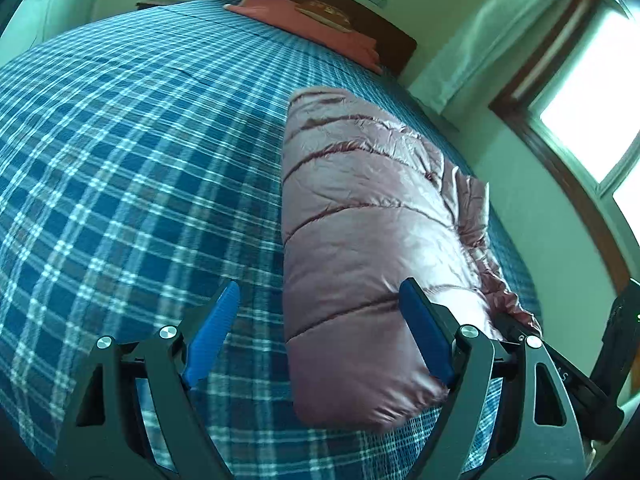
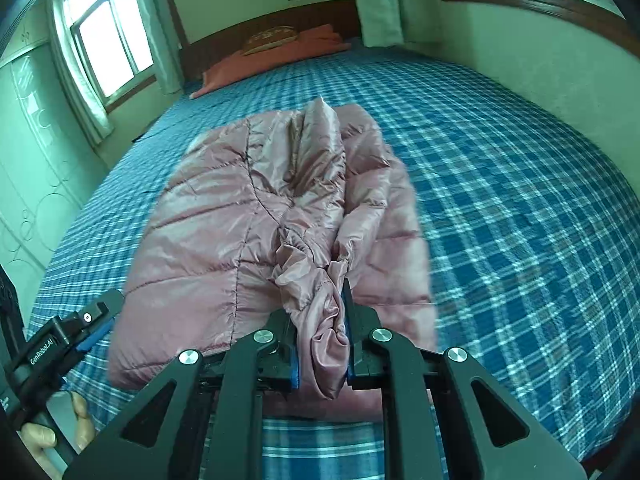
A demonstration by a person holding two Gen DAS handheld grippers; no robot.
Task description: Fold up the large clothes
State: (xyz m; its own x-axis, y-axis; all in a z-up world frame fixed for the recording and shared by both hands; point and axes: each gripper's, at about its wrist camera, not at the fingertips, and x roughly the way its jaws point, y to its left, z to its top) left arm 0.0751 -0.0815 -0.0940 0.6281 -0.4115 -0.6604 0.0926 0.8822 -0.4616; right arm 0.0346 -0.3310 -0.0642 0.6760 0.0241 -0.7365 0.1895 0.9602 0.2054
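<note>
A puffy pink quilted jacket (image 1: 360,216) lies folded lengthwise on the bed. In the right wrist view the jacket (image 2: 208,216) has its sleeves laid along the middle. My right gripper (image 2: 320,308) is shut on a bunched sleeve cuff (image 2: 320,320) at the jacket's near end. My left gripper (image 1: 319,286) stands open over the jacket's near left corner. Its left pad (image 1: 212,336) is over bare sheet and its right pad (image 1: 424,332) is in front of the jacket. From the right wrist view the left gripper (image 2: 92,332) sits at the jacket's near left edge, with a person's hand (image 2: 52,428) behind it.
The bed (image 1: 120,160) has a blue plaid sheet, with an orange pillow (image 1: 304,20) at the dark headboard. A wall with windows (image 1: 592,92) runs close along one side. A pale wardrobe (image 2: 28,168) stands on the other side.
</note>
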